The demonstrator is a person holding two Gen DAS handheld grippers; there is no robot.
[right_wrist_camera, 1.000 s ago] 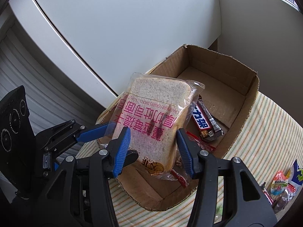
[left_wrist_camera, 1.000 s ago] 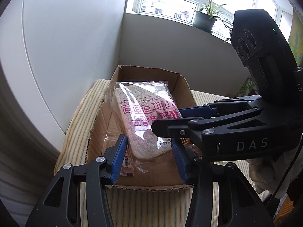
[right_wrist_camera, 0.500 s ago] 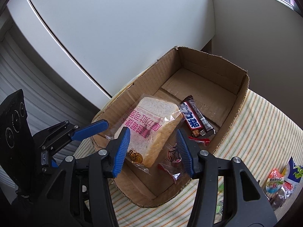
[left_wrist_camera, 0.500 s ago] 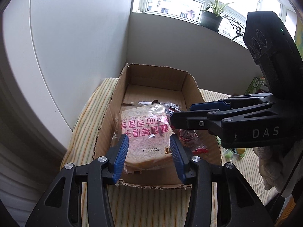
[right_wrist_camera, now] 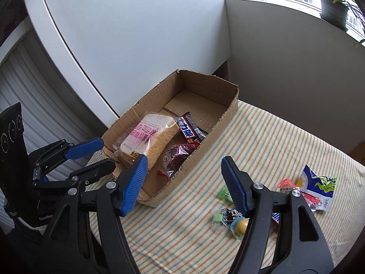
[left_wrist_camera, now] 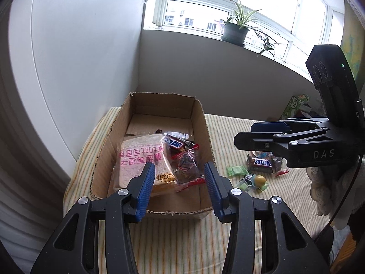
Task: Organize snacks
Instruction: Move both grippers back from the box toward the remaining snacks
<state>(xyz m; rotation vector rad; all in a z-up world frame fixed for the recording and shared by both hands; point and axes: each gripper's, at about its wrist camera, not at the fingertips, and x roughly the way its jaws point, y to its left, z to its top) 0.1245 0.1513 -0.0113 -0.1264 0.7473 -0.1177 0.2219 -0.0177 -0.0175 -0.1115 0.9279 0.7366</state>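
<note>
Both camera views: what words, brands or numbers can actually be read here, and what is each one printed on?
"SNICKERS": candy bar lying on the striped cloth.
"DAS": side of the right gripper.
"GenRob", cut off: body of the left gripper.
Pink Chinese print, upside down, not legible: bread bag in the cardboard box.
White Chinese characters: blue-labelled bar.
Small date-like digits on the bread bag: too blurred.
</note>
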